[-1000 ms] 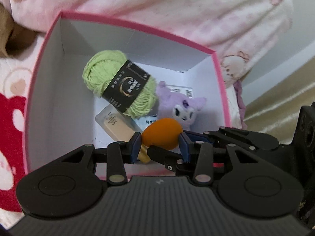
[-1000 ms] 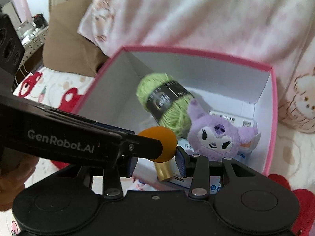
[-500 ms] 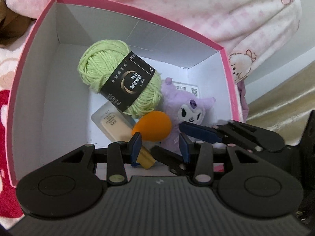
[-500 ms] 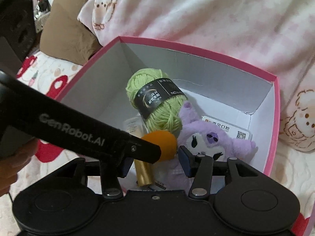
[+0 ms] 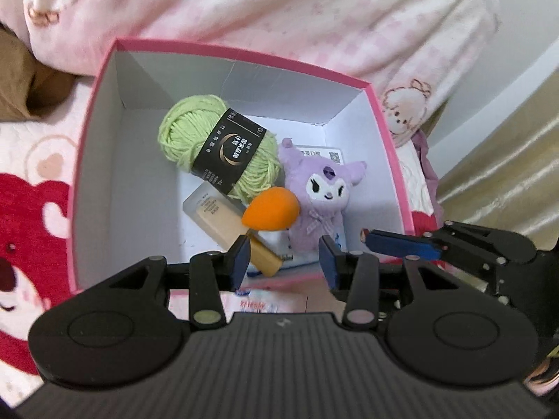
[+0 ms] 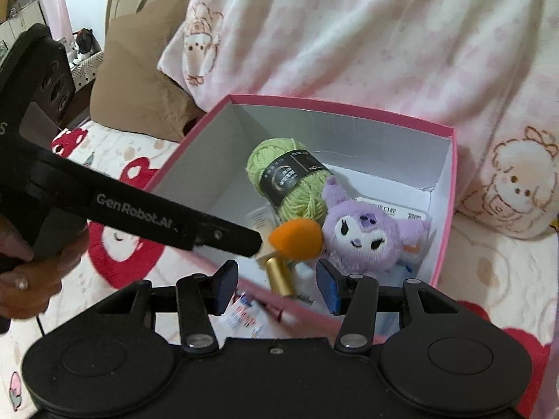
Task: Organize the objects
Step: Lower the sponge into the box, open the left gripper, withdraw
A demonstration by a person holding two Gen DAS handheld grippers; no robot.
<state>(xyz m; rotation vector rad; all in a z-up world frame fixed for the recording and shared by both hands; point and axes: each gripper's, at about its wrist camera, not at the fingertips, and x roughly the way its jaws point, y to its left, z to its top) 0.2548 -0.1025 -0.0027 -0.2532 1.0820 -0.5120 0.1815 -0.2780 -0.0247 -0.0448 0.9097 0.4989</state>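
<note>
left wrist: left tool (image 5: 284,258) empty.

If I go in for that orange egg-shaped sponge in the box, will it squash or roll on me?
The orange sponge looks like soft foam, so it would probably squash between the pads and weigh little. Its rounded teardrop shape, propped on the gold-capped tube against the purple plush, suggests it may roll off when nudged. The matte surface should give decent grip.

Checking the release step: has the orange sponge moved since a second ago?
Yes. The orange sponge has left the left tongs and now lies lower in the pink box, against the purple plush.
</note>
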